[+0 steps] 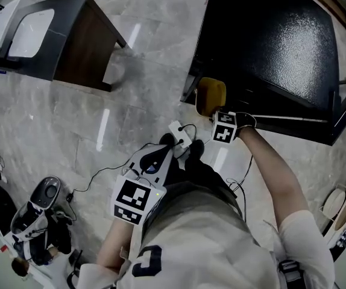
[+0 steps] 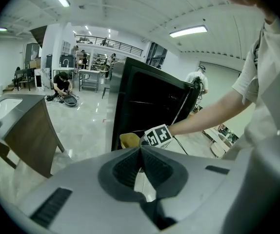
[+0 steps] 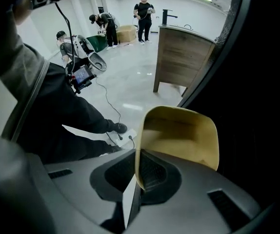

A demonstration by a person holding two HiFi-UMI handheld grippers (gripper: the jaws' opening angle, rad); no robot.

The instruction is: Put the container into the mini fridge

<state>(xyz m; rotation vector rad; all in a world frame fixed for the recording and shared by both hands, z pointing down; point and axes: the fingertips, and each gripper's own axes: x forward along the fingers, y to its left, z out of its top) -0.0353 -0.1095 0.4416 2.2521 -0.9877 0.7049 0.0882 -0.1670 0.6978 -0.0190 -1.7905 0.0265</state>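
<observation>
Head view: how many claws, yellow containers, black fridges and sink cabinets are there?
Claws: 2, the left claw and the right claw
Yellow container: 1
Black mini fridge: 1
Sink cabinet: 1
Total: 5

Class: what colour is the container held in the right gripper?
The container is mustard yellow; clearest in the right gripper view.

Bright ceiling strip lights (image 2: 188, 31) glare off glossy floor (image 1: 58, 119) — fisheye edges darken.
</observation>
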